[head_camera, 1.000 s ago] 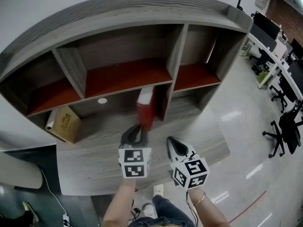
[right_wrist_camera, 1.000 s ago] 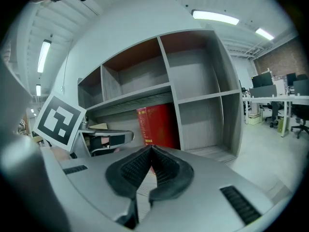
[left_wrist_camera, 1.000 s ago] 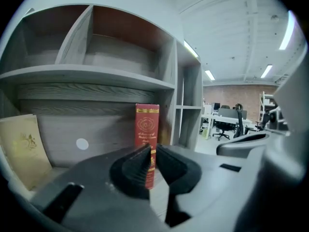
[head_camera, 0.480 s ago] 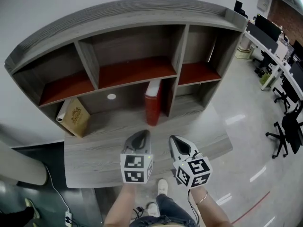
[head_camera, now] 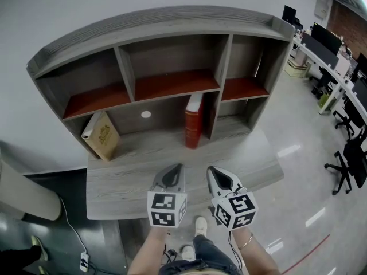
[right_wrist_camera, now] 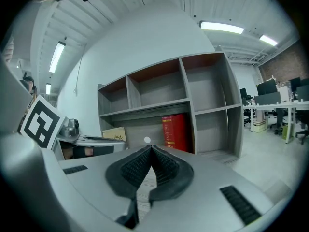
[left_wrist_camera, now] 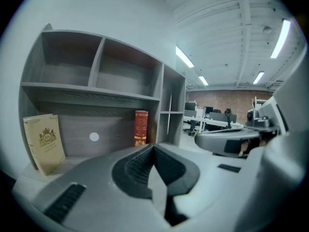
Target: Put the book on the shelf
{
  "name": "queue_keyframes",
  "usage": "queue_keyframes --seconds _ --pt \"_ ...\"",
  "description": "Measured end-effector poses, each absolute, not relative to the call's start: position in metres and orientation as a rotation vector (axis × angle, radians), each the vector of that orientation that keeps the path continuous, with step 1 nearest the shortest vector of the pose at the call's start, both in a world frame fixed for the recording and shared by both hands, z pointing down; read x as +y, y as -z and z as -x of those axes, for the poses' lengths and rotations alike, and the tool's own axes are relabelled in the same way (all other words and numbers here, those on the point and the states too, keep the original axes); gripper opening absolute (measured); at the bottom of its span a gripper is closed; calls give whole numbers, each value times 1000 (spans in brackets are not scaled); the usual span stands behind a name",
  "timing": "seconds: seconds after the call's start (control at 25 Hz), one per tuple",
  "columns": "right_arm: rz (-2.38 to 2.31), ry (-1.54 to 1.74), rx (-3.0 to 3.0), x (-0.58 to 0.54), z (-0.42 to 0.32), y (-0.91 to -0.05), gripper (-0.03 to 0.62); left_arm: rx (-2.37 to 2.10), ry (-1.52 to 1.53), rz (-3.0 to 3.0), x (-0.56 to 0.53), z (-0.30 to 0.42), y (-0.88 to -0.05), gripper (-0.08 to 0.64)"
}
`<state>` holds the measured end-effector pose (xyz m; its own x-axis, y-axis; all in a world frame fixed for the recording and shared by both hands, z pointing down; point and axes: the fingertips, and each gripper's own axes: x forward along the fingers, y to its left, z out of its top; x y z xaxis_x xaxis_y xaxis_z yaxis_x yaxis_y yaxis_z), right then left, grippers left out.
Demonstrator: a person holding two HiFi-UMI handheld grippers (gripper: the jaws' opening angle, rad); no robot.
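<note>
Red book: likely rigid, weighty, upright in shelf | you'd pinch its spine mid-height | your left tongs, right tongs: clenched, empty

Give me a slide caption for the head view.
Red book stands upright on the shelf; left gripper and right gripper shut, empty.

left gripper: jaws slightly apart at the foot of the red hardback book a second ago, now pressed together and empty, drawn well back from it | right gripper: also pulled back from the grey wooden shelf unit, towards the person
</note>
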<state>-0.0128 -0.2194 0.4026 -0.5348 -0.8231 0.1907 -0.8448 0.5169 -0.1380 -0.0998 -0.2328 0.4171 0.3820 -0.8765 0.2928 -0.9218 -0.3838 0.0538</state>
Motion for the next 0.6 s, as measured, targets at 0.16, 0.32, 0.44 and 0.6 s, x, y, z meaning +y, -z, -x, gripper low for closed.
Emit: queue_keyframes --seconds 0.16,0.32,0.44,0.6 --pt "-1466 -311 -2656 -205 17 -397 8 -1611 -311 -2434 -214 106 -413 12" --pt "-1470 -300 -2663 -189 21 -394 9 -1605 -313 -2438 -198 112 -412 12" --pt "-1471 -300 -2665 -177 25 -393 8 -1607 -311 -2440 -185 117 -410 12" --pt "-1482 -301 -2657 -160 30 -392 8 -1597 -312 -2449 -166 122 -408 12"
